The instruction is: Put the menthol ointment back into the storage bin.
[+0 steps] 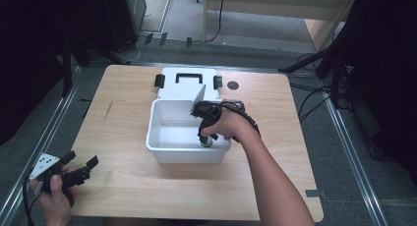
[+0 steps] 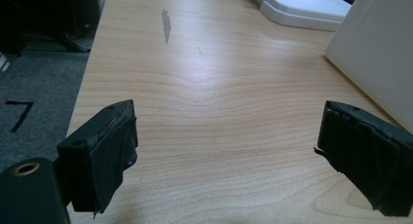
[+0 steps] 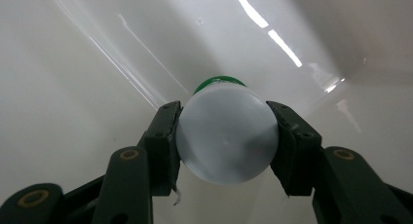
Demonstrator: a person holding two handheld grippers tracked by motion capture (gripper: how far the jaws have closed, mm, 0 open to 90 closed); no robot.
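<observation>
Inside the white plastic bin (image 1: 162, 147), at its near right corner, the right gripper (image 3: 226, 136) clamps a white-capped green bottle (image 3: 227, 136); next, release it onto the floor. Left gripper (image 2: 224, 156) gapes idle.

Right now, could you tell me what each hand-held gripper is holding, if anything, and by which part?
The right hand-held gripper clamps a small green container by the sides of its white cap, inside the white bin. The left hand-held gripper holds nothing.
</observation>
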